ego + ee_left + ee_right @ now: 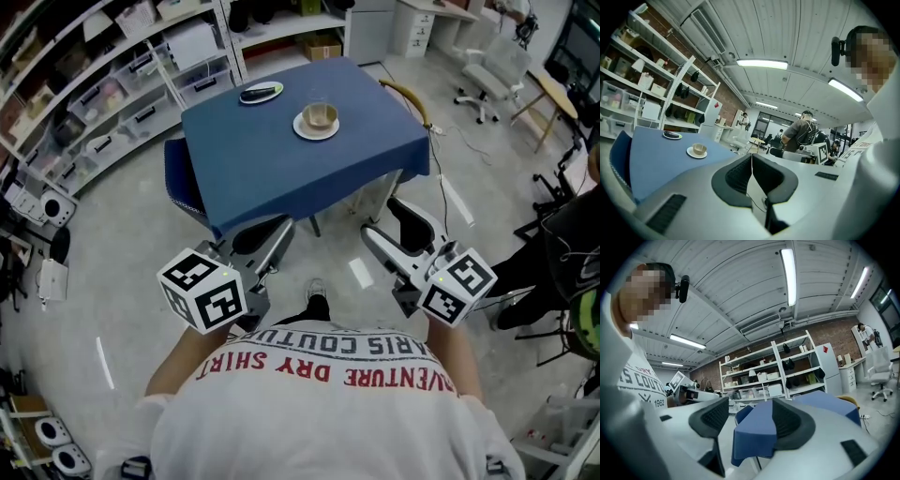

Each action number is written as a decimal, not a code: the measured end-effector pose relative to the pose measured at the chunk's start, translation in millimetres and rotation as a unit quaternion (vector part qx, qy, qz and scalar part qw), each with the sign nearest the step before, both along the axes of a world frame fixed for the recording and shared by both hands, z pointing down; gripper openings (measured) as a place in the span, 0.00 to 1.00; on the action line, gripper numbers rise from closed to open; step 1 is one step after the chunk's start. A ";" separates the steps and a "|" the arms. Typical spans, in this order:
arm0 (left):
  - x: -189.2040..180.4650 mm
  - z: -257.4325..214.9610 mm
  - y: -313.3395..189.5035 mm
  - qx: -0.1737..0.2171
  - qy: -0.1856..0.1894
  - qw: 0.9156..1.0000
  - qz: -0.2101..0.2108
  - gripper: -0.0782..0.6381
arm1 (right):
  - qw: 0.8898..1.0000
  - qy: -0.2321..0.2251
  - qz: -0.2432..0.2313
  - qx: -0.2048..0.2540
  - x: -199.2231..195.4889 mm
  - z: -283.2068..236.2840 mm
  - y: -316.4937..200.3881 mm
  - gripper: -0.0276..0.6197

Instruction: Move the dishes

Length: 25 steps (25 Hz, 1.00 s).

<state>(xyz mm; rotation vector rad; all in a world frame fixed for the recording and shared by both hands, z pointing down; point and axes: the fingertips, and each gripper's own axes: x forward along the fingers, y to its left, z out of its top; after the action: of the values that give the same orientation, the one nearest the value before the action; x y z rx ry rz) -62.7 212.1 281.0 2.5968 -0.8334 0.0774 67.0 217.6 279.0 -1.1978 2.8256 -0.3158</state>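
Dishes sat on the blue table [272, 164], well ahead of both grippers: a cup [320, 114] on a white saucer [302, 128], and a small plate [261, 93] nearer the far edge. The left gripper [267, 239] was pressed closed and the right gripper [394, 234] spread apart, both empty. The cup appeared loose on its saucer and could slide off if the saucer were lifted unevenly.

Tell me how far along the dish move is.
Nothing looks done: the cup and saucer and the plate both sit on the blue table. Nothing in hand: left hand-held gripper is shut empty, right hand-held gripper open, both short of the table. Both dishes remain to move.
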 end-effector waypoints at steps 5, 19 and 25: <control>-4.8 12.2 -64.8 -0.020 0.003 1.000 0.002 0.15 | 1.000 0.014 0.000 -0.016 -3.3 8.7 -63.3 0.48; 5.8 55.9 -249.3 -0.061 -0.004 0.998 -0.006 0.15 | 0.997 0.058 -0.014 -0.049 8.1 49.6 -245.3 0.52; 13.5 81.4 -295.3 -0.074 -0.021 0.997 0.005 0.15 | 0.995 0.068 -0.022 -0.066 4.9 81.1 -300.3 0.53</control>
<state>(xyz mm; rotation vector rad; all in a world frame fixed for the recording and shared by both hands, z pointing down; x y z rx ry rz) -49.2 -83.1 362.3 2.4675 -0.7983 0.1894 71.9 -82.8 360.1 -1.2272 2.9943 -0.4470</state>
